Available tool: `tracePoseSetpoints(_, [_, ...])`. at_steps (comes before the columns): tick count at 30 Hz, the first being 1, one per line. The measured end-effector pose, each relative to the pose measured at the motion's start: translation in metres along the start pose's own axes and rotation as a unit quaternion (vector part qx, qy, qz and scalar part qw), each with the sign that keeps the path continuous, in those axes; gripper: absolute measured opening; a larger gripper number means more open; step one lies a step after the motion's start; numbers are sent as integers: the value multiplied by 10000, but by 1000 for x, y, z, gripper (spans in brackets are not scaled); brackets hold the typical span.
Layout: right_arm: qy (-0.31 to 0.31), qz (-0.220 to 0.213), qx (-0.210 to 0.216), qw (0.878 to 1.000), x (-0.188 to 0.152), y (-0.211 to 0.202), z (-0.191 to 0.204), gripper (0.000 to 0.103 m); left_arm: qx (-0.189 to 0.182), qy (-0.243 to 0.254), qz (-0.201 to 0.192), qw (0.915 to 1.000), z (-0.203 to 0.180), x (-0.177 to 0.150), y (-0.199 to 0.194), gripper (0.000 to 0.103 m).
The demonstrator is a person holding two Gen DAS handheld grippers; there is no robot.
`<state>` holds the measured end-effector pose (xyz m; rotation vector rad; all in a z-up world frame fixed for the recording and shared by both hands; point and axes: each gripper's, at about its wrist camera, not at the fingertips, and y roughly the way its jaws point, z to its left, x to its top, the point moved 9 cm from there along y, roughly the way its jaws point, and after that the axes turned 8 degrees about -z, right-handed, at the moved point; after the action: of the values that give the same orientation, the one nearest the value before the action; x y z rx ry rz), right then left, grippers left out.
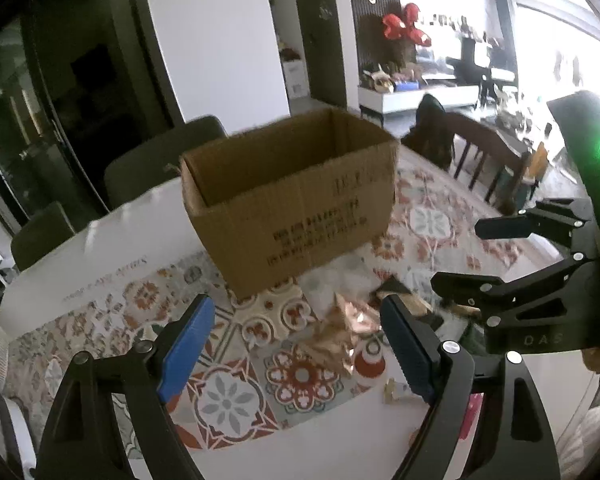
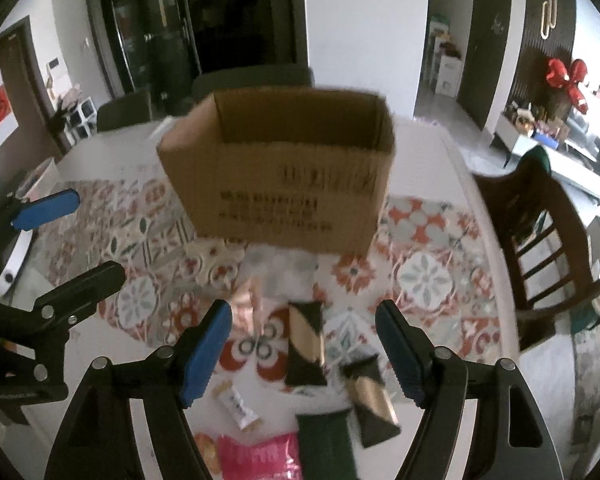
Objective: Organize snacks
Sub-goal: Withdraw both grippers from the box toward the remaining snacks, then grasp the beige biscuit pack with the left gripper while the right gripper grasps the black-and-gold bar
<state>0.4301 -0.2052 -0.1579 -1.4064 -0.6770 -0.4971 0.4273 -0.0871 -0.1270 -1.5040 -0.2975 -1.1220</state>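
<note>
An open brown cardboard box (image 1: 292,196) (image 2: 284,176) stands upright on the patterned tablecloth (image 1: 228,396) (image 2: 428,276). Snack packets lie in front of it: two black-and-gold bars (image 2: 305,348) (image 2: 370,398), a shiny rose-gold packet (image 1: 340,340) (image 2: 248,304), a small white packet (image 2: 238,404), a pink bag (image 2: 260,456) and a dark green packet (image 2: 326,440). My left gripper (image 1: 296,348) is open and empty above the rose-gold packet. My right gripper (image 2: 304,354) is open and empty above the black-and-gold bars; it also shows in the left wrist view (image 1: 456,256).
A dark wooden chair (image 2: 540,248) stands at the table's right edge. Dark upholstered chairs (image 1: 156,160) (image 2: 252,80) stand behind the box. The left gripper shows at the left of the right wrist view (image 2: 72,236).
</note>
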Motion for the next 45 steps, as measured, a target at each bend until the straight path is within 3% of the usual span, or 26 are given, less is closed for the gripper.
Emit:
tracePoseSetpoints(14, [-49, 693, -35, 9976, -48, 43, -2, 75, -729, 414, 667, 9943, -23, -46, 49, 85])
tracePoseSetpoints(27, [143, 1110, -43, 9937, -65, 78, -8, 75, -1034, 824, 1163, 9844, -34, -69, 95, 85])
tracePoseSetpoints(35, [231, 1221, -38, 9922, -64, 95, -7, 74, -1041, 748, 1330, 9828, -35, -74, 114, 85])
tracePoseSetpoints(45, [424, 1222, -143, 9915, -62, 109, -15, 73, -911, 246, 1490, 9843, -32, -78, 127, 83])
